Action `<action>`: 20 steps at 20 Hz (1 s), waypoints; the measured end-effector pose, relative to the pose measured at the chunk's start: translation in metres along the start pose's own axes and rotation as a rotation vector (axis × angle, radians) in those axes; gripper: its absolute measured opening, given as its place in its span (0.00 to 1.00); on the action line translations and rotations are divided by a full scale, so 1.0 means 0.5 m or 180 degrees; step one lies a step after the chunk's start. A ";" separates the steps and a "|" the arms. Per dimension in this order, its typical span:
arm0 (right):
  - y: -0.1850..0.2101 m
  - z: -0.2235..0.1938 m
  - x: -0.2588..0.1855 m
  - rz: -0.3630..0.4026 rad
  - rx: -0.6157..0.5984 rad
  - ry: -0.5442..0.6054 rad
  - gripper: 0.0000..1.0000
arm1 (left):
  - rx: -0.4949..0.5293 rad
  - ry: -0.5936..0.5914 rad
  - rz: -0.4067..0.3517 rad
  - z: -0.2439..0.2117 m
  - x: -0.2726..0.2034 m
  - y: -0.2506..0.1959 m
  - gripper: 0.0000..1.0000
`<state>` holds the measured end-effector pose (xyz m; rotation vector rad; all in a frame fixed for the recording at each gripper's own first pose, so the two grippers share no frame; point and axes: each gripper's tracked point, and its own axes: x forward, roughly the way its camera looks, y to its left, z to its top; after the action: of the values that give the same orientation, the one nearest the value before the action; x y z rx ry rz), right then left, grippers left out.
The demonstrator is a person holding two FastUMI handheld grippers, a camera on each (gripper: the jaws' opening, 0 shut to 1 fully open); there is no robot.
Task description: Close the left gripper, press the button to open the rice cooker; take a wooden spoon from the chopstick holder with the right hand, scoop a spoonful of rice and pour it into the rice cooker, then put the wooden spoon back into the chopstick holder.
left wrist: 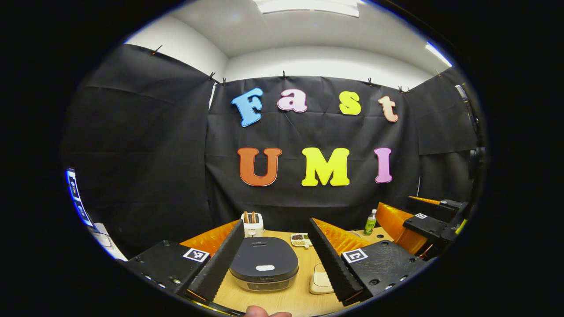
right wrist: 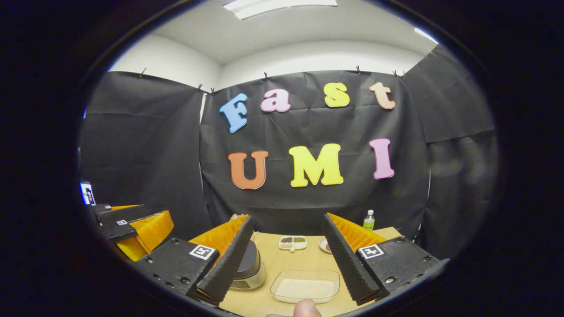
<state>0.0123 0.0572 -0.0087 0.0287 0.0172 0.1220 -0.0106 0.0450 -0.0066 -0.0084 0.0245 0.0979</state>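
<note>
The table [left wrist: 282, 299] carries every item for the task, and the first step, pressing the lid release, is not yet done. The rice cooker [left wrist: 263, 264] sits lid-down at the near left, framed between the fingers of the left gripper [left wrist: 275, 281], which stands released with its jaws spread wide above the lid. The right gripper [right wrist: 286, 281] is likewise released, holding nothing, above the clear tray of rice [right wrist: 305, 287], which lies just right of the cooker. The chopstick holder [left wrist: 253, 223] stands behind the cooker with wooden handles showing at its top. To do this step well, clench the left fingers fully first, so that they form one blunt tip. Then bring that tip squarely onto the pale oval button [left wrist: 265, 267] at the front of the lid. Press straight down, since an angled push would probably slide off the smooth lid.
</note>
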 end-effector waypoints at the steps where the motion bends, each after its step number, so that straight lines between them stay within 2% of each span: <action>1: 0.002 -0.001 0.000 0.0007 0.0008 -0.0002 1.00 | 0.0010 0.0010 0.0002 -0.004 -0.002 0.000 0.94; 6: 0.029 -0.007 0.005 0.0083 0.0052 0.0046 1.00 | 0.0104 0.0052 -0.0049 -0.010 -0.023 -0.001 0.94; 7: 0.030 -0.005 0.003 0.0084 0.0029 0.0048 0.95 | 0.0096 0.0055 -0.0041 -0.009 -0.022 0.004 0.94; 8: 0.028 -0.002 0.002 0.0084 0.0021 0.0033 1.00 | 0.0081 0.0064 -0.0042 -0.010 -0.022 0.007 0.94; 9: 0.029 0.002 0.003 0.0083 0.0016 0.0014 1.00 | 0.0076 0.0070 -0.0042 -0.015 -0.021 0.007 0.94; 12: 0.012 0.005 0.000 0.0011 0.0012 -0.0006 1.00 | 0.0116 0.0088 -0.0062 -0.020 -0.020 0.007 0.94; 13: 0.006 0.007 -0.002 -0.0023 0.0013 0.0000 0.95 | 0.0126 0.0092 -0.0085 -0.021 -0.019 0.005 0.94; 14: -0.002 0.008 -0.003 -0.0053 0.0012 -0.0001 1.00 | 0.0123 0.0078 -0.0116 -0.018 -0.018 0.000 0.94; 15: -0.007 0.008 -0.004 -0.0071 0.0009 0.0012 0.95 | 0.0106 0.0055 -0.0147 -0.012 -0.018 -0.006 0.94; 16: -0.013 0.009 -0.009 -0.0082 0.0017 0.0014 1.00 | 0.0087 0.0039 -0.0178 -0.007 -0.016 -0.011 0.94; 18: -0.032 0.014 -0.012 -0.0136 0.0028 0.0000 1.00 | 0.0063 0.0043 -0.0233 -0.008 -0.012 -0.022 0.94; 19: -0.043 0.016 -0.015 -0.0164 0.0024 -0.0022 0.95 | 0.0059 0.0058 -0.0254 -0.011 -0.009 -0.026 0.94; 20: -0.057 0.019 -0.015 -0.0207 0.0017 -0.0042 0.95 | 0.0068 0.0084 -0.0271 -0.017 -0.007 -0.029 0.94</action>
<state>0.0082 0.0279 -0.0001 0.0341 0.0054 0.0569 -0.0127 0.0299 -0.0147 0.0106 0.0516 0.0125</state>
